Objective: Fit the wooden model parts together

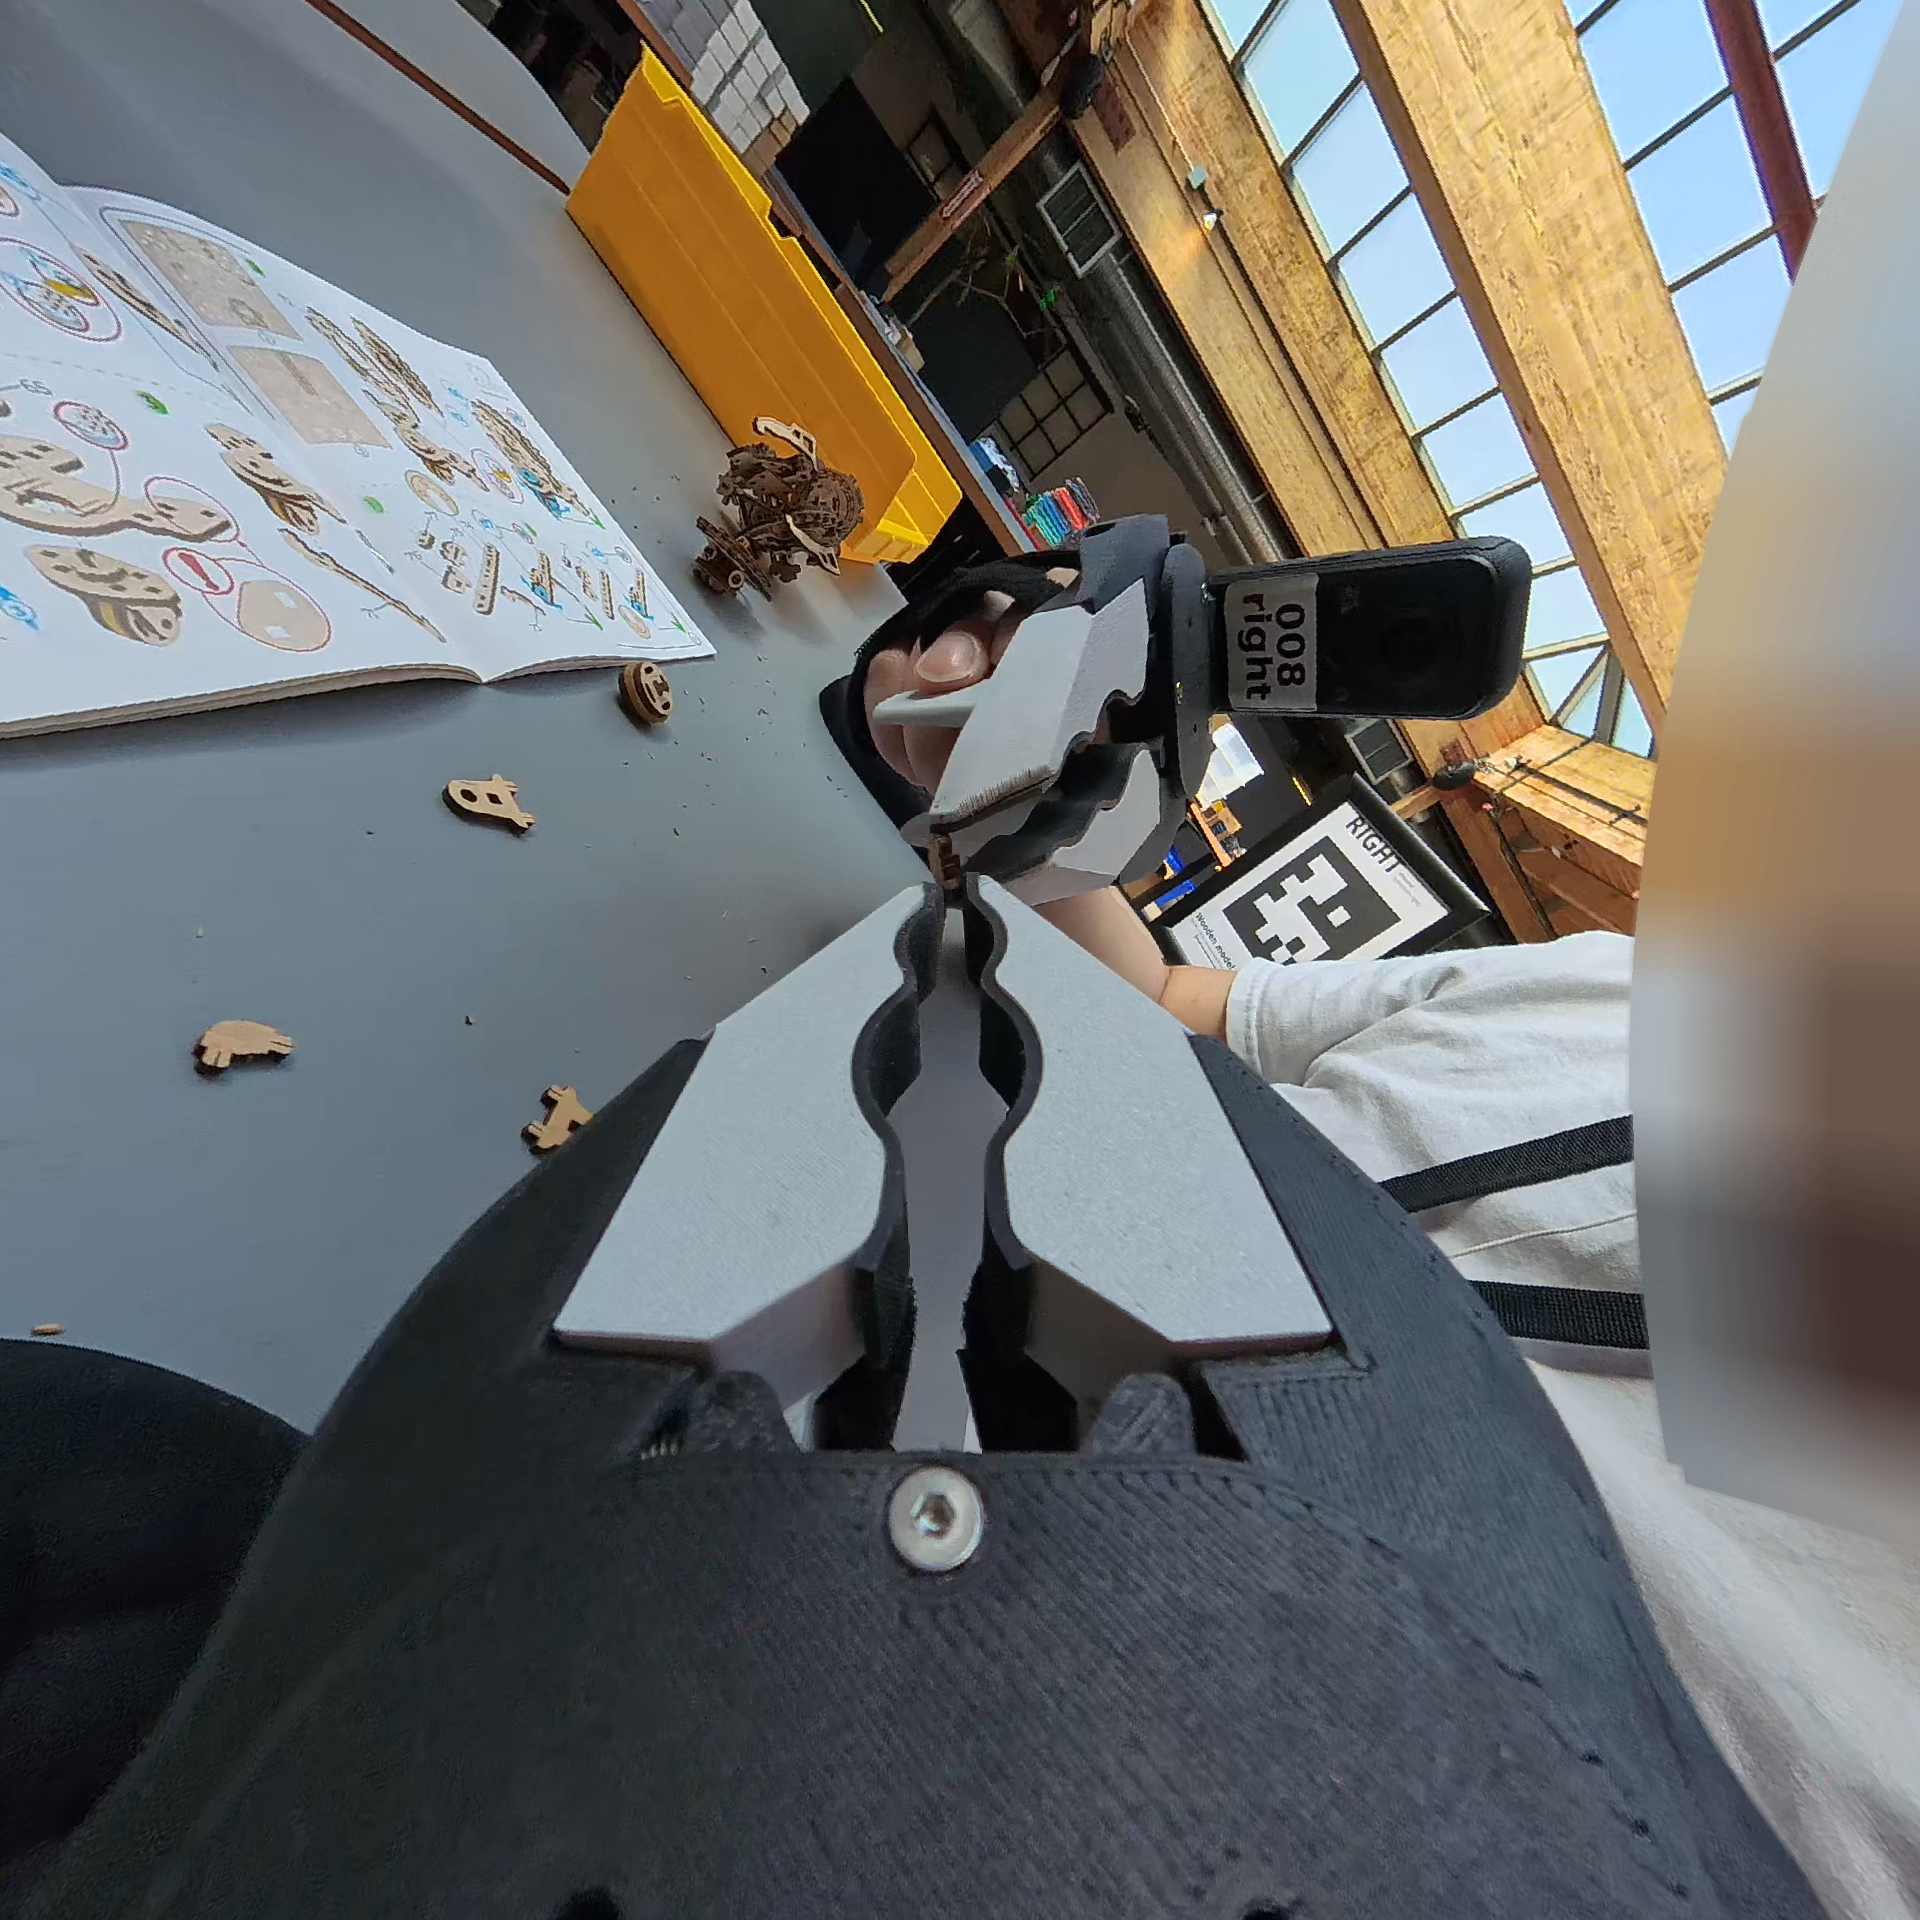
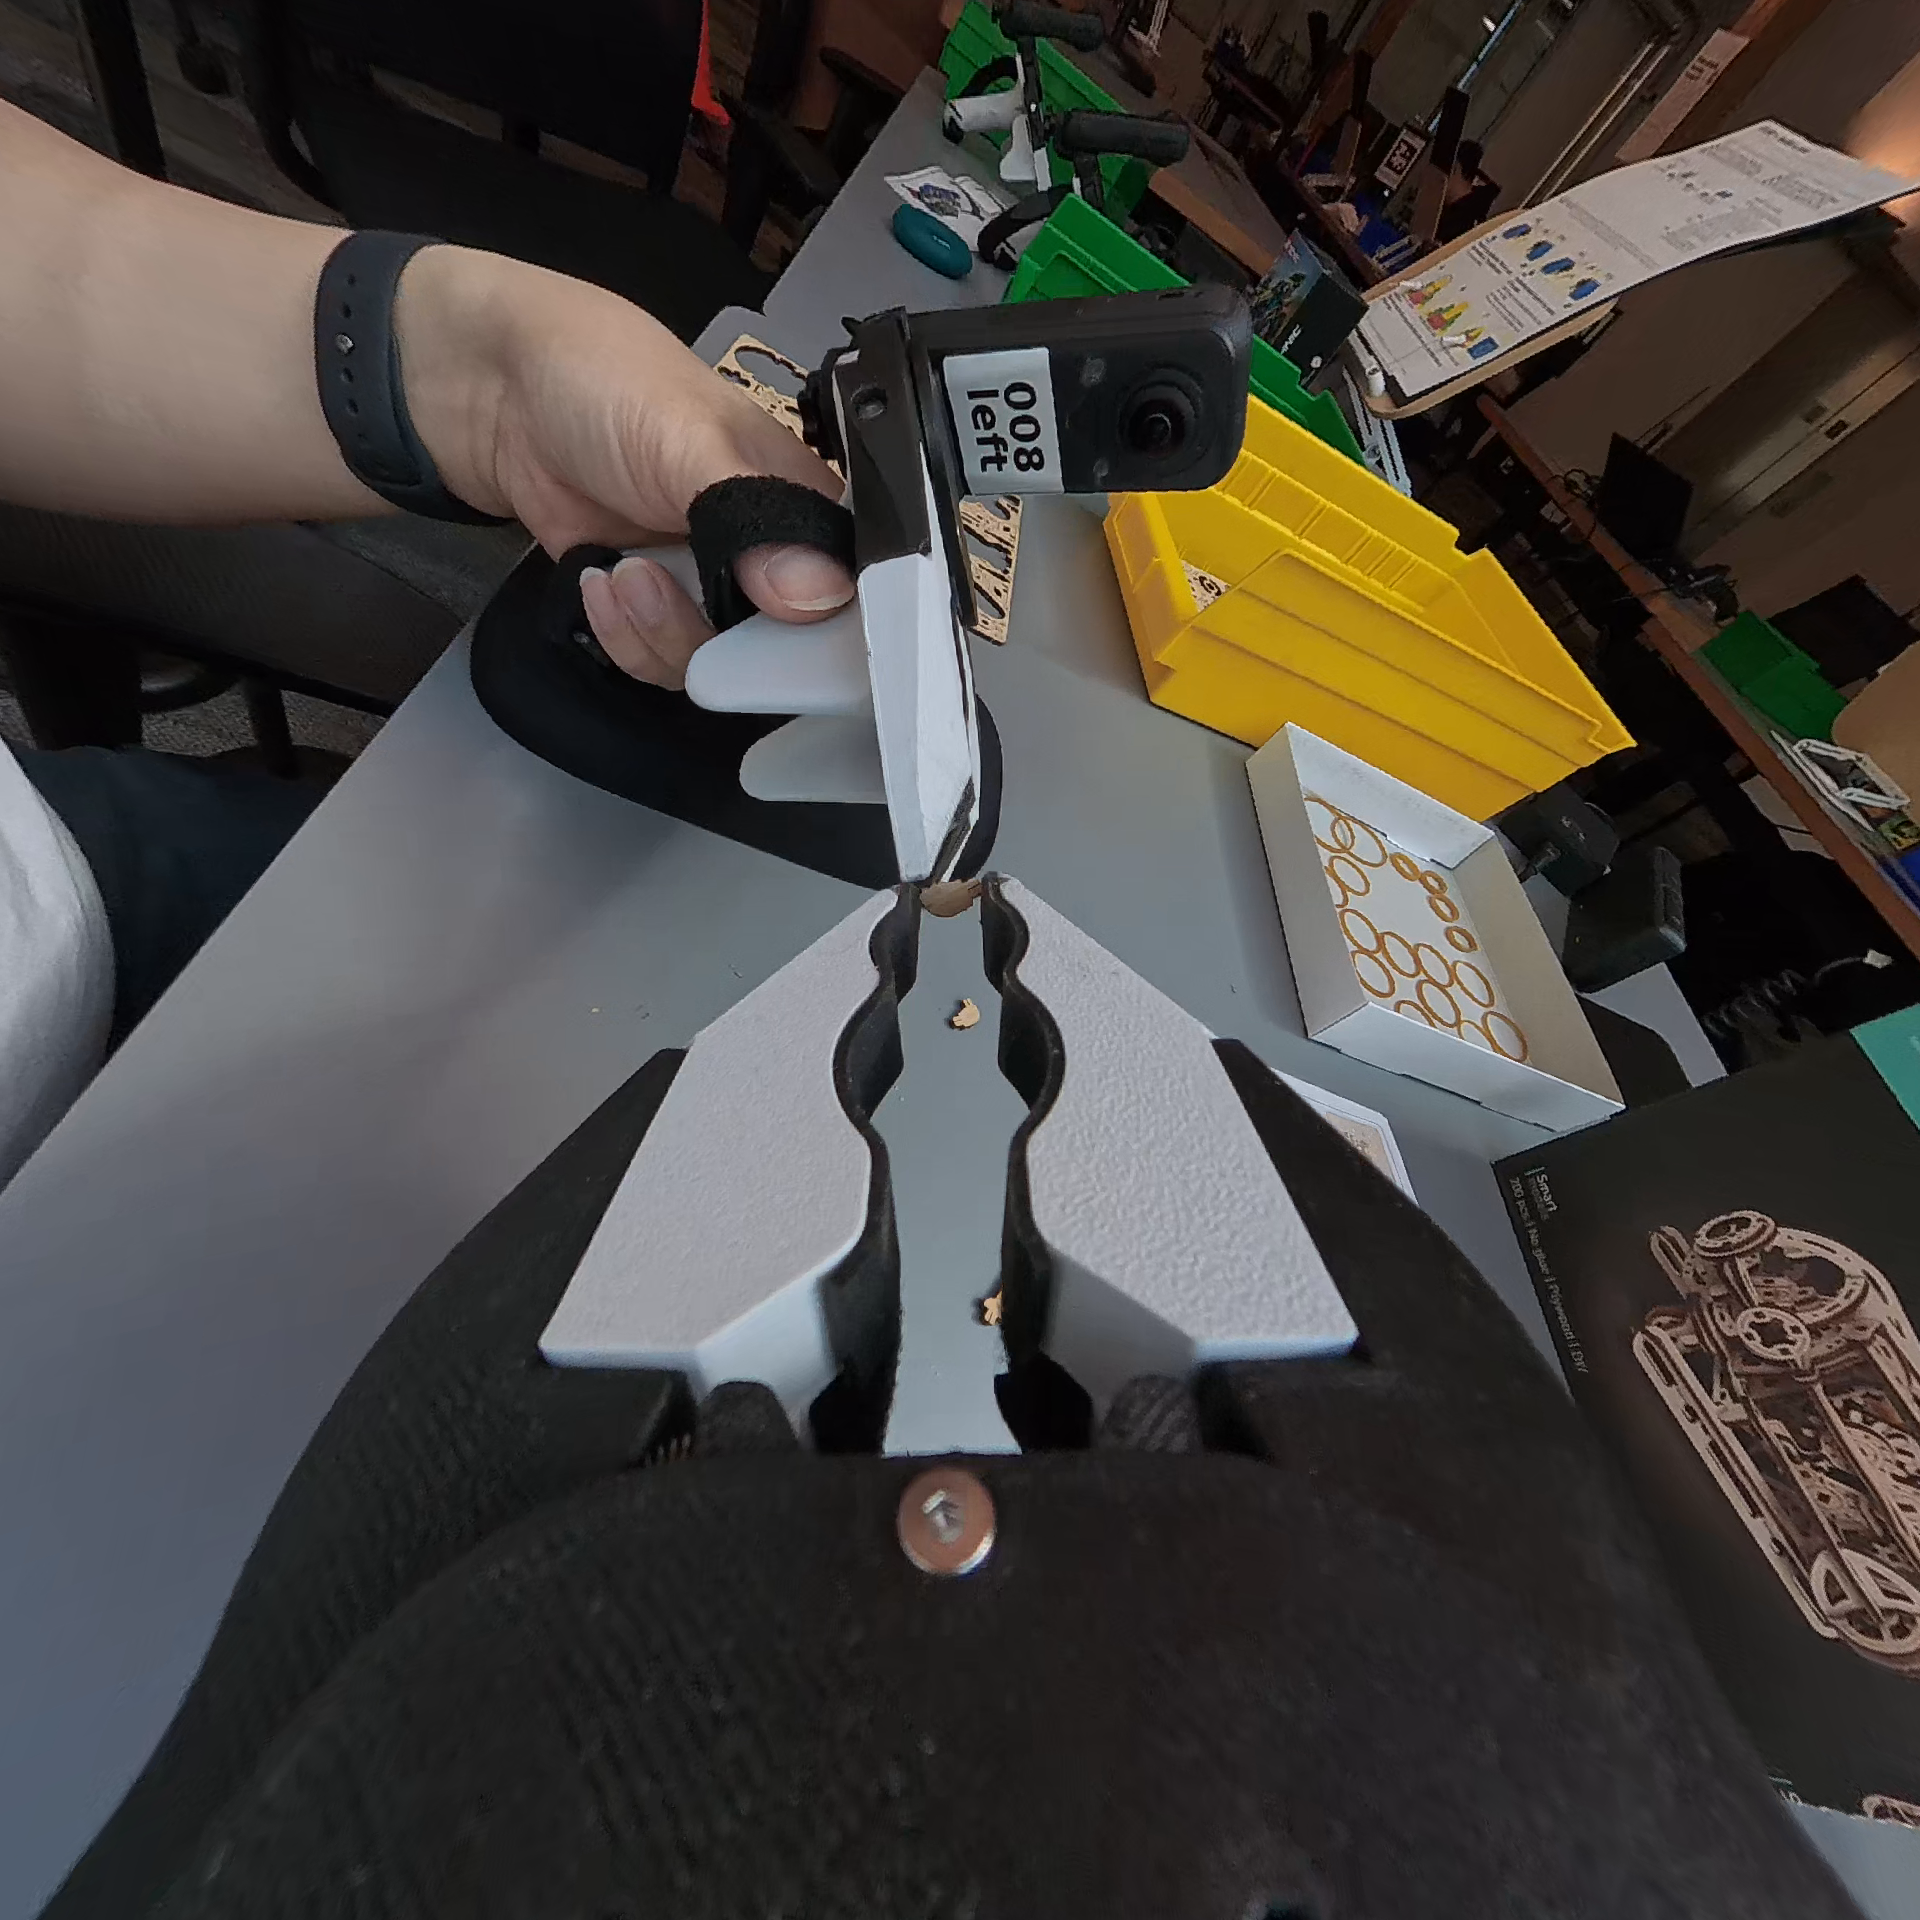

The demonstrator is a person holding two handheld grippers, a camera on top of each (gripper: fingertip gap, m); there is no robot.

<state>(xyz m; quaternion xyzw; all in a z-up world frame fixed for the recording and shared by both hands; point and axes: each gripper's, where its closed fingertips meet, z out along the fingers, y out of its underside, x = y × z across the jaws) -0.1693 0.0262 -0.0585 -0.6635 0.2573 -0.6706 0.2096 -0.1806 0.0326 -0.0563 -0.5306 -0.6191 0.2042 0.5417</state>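
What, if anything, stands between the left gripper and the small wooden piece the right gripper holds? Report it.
Nothing visible. The small wooden piece, pinched in the right gripper, sits right at the tips of the left gripper, with only a thin gap. The loose wooden parts lie on the table, well aside.

The left gripper [image 1: 951,902] and right gripper [image 1: 948,842] meet tip to tip above the grey counter [image 1: 436,935], a small wooden part [image 1: 944,858] pinched in the right one's fingers [image 1: 1023,717]. Loose wooden pieces [image 1: 488,802] lie near an open instruction booklet [image 1: 260,457].
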